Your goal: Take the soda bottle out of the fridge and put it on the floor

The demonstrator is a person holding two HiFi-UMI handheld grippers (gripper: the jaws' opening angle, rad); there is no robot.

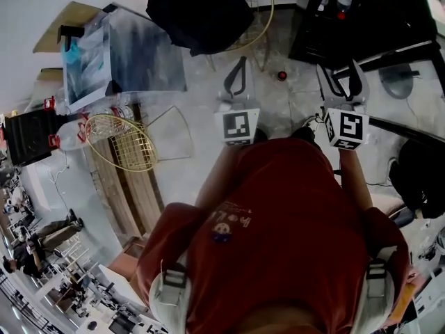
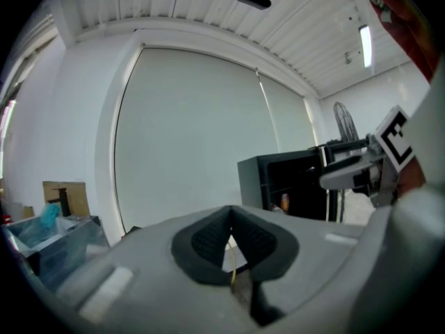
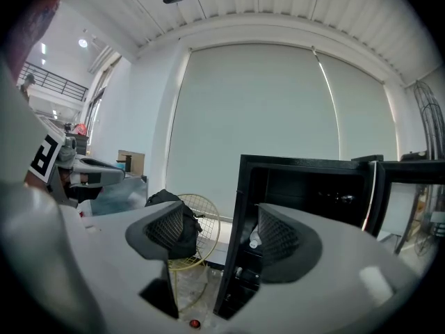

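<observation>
A soda bottle [image 3: 254,240], showing only as a small pale shape, is standing on a shelf inside the black fridge [image 3: 309,186], whose door is hanging open. In the right gripper view it is appearing in the gap between the two dark ribbed pads [image 3: 165,229], close to the inner edge of the right-hand one, but it is sitting well beyond the fingertips and nothing is touching it. The right gripper [image 1: 338,67] is holding its jaws wide apart and empty, pointing at the lower front of the fridge from just outside it. The left gripper [image 1: 240,65] is hovering beside it over the pale floor [image 1: 278,106] with its jaws pressed together at the tips and nothing clamped between them; its own view is showing the pads [image 2: 208,242] meeting in a point, with a sliver of light below, and the fridge off to the right, well apart from them. A person in a red shirt [image 1: 278,221] is standing over both tools, each marker cube [image 1: 237,126] facing up toward the head camera. A small red object [image 1: 282,75] is lying on the floor between the two grippers, ahead of them. To the left of the fridge, a black bag [image 1: 200,11] is resting on a gold wire chair [image 1: 261,2]. A second gold wire chair [image 1: 128,145] is standing further left, near a clear box [image 1: 118,54].
</observation>
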